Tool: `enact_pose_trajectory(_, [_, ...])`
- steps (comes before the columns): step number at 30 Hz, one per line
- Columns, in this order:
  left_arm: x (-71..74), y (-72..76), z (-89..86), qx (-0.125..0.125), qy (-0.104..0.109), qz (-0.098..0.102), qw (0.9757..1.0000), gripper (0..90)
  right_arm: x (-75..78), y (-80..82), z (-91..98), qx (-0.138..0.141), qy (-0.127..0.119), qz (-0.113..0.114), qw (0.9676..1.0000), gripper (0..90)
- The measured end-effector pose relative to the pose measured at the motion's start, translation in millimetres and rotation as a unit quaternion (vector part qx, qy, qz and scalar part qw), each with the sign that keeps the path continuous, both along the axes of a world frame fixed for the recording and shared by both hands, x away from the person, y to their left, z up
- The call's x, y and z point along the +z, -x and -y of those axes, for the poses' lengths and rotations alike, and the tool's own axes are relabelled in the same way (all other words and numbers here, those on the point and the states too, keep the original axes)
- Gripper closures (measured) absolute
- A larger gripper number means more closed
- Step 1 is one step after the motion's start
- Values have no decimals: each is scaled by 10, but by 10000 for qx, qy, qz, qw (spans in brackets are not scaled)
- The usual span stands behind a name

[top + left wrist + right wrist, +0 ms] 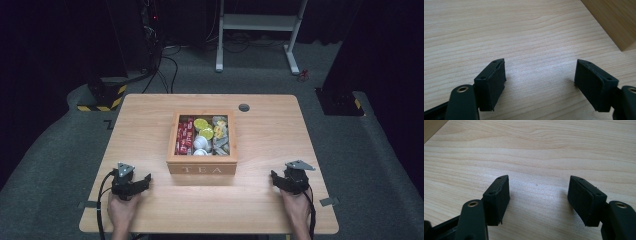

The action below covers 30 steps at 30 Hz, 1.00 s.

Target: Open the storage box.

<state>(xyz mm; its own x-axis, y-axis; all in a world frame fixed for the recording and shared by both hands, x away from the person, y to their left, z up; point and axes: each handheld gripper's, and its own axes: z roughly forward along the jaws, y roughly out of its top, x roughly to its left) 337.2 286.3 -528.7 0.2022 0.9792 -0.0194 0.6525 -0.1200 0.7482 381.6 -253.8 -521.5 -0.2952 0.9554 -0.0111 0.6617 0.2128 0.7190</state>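
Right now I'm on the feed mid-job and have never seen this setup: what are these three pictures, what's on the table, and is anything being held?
There is no robot arm here. A person holds a two-jaw tool in each hand: the left gripper and the right gripper, both low over the wooden table.

The high view looks down from above the person's side. The other two pictures come from cameras riding on each gripper, looking along its black jaws.

In the middle stands an open wooden tea box marked TEA, with red packets, yellow and white round items and greyish packets in its compartments.

Both grippers are open with bare table between the jaws, so nothing is held. A corner of the box shows in the left gripper view.
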Motion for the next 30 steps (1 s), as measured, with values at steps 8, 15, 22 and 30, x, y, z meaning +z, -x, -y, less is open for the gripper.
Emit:
enact_pose_trajectory(8, [2, 0, -1, -39, -37, -17, 10000, 251, 12, 89, -127, 359, -368, -28, 9987, 370])
enact_pose_trajectory(15, [2, -2, -5, -48, -25, -15, 10000, 252, 35, 170, -226, 624, -785, 11, 9950, 415])
enact_pose_trajectory(22, [0, -3, 5, -36, -50, -11, 10000, 252, 49, 191, -354, 1018, -864, 27, 9910, 480])
enact_pose_trajectory(30, [1, -3, 6, -32, -59, -10, 10000, 253, 126, 191, -579, 1455, -883, 89, 9854, 527])
